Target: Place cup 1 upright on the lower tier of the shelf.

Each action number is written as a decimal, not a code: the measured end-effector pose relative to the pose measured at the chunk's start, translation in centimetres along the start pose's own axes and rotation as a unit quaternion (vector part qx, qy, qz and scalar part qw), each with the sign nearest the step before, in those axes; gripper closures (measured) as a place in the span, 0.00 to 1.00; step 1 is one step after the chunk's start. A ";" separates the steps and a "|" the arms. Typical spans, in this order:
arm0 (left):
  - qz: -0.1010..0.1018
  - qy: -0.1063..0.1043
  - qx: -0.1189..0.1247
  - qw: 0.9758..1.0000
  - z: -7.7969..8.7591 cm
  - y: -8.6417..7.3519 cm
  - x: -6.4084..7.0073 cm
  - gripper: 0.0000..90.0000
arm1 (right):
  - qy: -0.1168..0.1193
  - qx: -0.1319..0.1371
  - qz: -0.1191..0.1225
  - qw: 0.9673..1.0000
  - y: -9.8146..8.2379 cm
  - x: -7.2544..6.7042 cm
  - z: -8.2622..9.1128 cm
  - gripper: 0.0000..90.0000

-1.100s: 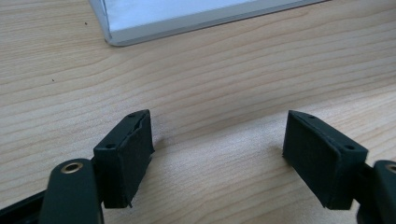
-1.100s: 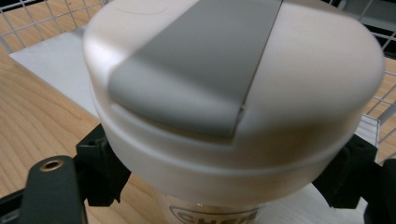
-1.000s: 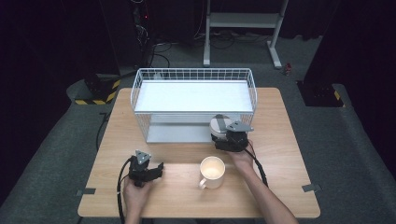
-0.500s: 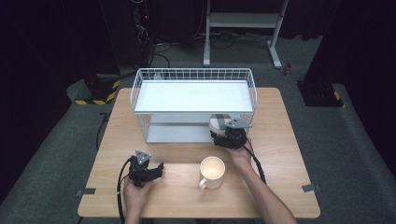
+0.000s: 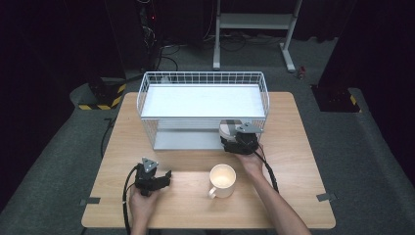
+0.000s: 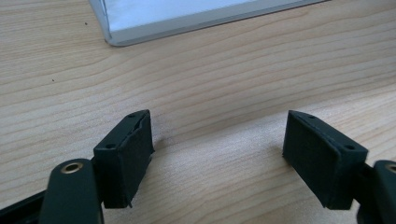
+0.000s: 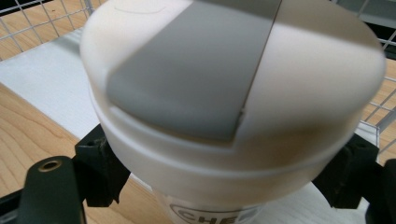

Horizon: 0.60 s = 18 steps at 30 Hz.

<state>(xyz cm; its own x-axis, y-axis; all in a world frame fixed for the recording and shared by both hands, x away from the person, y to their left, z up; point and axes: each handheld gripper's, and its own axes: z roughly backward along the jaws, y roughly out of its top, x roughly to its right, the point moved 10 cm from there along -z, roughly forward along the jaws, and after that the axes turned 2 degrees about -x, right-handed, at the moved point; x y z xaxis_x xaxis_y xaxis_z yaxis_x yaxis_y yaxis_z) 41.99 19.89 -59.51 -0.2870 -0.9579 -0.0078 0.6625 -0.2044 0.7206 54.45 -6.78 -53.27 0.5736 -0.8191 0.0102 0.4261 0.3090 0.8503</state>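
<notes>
A white container with a grey-and-white lid (image 7: 233, 93) stands on the white lower board (image 7: 42, 88) of a wire rack. My right gripper (image 7: 224, 182) has its pads against the container's two sides. Its jaws have just been opening a little, with the container still between them. From above, the container (image 5: 226, 129) sits under the rack's right end with the right gripper (image 5: 230, 138) at it. My left gripper (image 5: 164, 177) rests low over the bare wood at the front left. It stands open (image 6: 217, 154) with nothing between its pads.
The white wire rack (image 5: 203, 74) spans the back middle of the wooden table (image 5: 293, 147), and its base corner (image 6: 187, 18) lies ahead of the left gripper. A cream mug (image 5: 222, 180) stands between the two hands near the front edge.
The right gripper has edged slightly toward the rack with the container. The left gripper and the mug have not moved.
</notes>
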 end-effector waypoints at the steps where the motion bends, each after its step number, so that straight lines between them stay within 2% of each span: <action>1: 0.000 0.000 0.000 1.000 0.0 0.0 0.0 0.27 | 0.000 -0.001 -0.003 1.000 0.0 0.0 0.0 0.19; 18: 0.000 0.000 0.000 1.000 0.0 0.0 0.0 0.27 | 0.005 -0.004 -0.003 1.000 -0.2 -0.2 1.0 0.15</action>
<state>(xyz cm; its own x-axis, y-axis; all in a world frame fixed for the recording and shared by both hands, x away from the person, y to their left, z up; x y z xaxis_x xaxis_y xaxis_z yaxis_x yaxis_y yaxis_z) 41.98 19.89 -59.51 -0.2871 -0.9579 -0.0080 0.6625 -0.2046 0.7206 53.57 -7.19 -52.87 0.5772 -0.8166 -0.0003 0.4361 0.3079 0.8456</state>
